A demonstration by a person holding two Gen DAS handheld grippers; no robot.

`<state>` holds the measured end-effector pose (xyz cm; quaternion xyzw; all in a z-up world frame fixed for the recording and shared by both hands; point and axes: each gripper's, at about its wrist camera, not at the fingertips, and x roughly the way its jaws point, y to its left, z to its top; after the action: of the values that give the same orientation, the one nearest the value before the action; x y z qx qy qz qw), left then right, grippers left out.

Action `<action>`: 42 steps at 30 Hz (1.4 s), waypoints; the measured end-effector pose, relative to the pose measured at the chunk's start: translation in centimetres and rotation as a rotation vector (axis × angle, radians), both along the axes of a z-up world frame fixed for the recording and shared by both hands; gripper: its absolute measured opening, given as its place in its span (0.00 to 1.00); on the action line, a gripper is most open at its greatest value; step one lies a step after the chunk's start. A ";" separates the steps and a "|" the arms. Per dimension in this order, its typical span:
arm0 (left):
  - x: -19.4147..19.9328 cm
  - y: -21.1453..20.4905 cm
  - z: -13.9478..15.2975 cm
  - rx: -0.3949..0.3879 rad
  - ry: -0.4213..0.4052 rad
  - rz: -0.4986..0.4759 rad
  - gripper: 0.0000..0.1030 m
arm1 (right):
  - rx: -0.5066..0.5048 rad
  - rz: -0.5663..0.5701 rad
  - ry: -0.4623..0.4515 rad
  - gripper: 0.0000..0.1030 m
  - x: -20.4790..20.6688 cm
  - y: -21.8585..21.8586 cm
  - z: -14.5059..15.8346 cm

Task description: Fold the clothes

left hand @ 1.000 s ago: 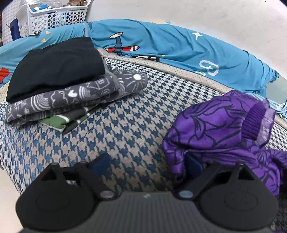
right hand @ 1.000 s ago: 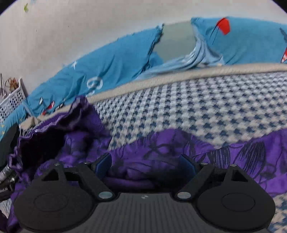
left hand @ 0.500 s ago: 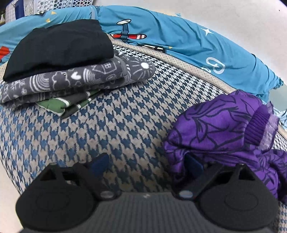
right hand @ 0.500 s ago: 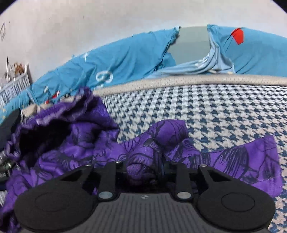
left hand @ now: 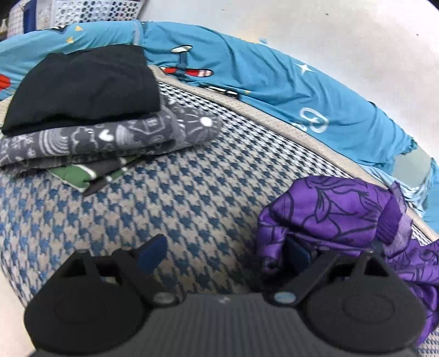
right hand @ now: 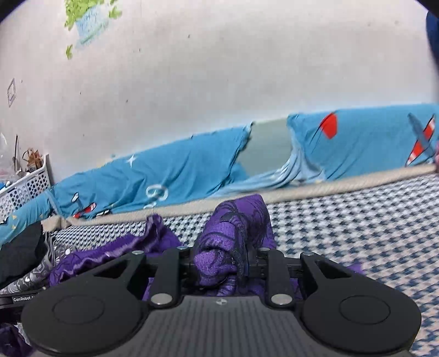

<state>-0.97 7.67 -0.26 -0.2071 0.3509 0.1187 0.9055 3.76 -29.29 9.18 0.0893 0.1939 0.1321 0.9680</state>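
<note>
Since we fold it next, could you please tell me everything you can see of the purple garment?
The purple garment is thin, slightly shiny fabric printed with dark line-drawn flowers, with a ribbed cuff or hem. It lies crumpled and unfolded on the houndstooth cover. The right gripper is shut on a bunched fold; one finger of the open left gripper sits under its edge.

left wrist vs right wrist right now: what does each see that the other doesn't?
Left wrist only: the open left gripper and a green striped item under the stack.
Right wrist only: the right gripper shut on a bunch of the purple garment, and a leaf decal on the wall.
Both: the purple garment, houndstooth cover, blue bedding, white basket, folded stack.
</note>
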 end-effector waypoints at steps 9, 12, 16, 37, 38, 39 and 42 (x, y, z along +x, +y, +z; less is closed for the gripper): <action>0.3 -3.3 0.7 -0.037 -0.050 -0.147 0.90 | 0.000 -0.122 -0.060 0.23 -2.2 -4.5 1.7; 0.4 -4.9 1.0 -0.036 -0.065 -0.192 0.90 | 0.005 -0.174 -0.065 0.22 -2.6 -6.4 2.0; 0.8 -7.1 1.4 -0.062 -0.077 -0.263 0.90 | -0.008 -0.253 -0.081 0.22 -3.1 -8.8 2.2; 1.8 -13.9 0.8 -0.042 -0.102 -0.424 0.94 | -0.087 -0.525 -0.016 0.48 -4.4 -15.3 1.4; 1.7 -13.9 0.9 -0.043 -0.104 -0.425 0.94 | -0.077 -0.512 -0.014 0.48 -4.4 -15.3 1.4; 1.7 -13.8 0.9 -0.050 -0.103 -0.425 0.94 | -0.069 -0.491 -0.010 0.48 -4.5 -15.2 1.5; 1.7 -13.4 0.8 -0.067 -0.100 -0.419 0.94 | -0.057 -0.419 0.006 0.48 -4.6 -14.3 1.4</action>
<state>0.69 -5.72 0.57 -0.1651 0.3448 -0.0940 0.9192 -0.85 -43.57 10.59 0.1006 0.1776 -0.0780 0.9758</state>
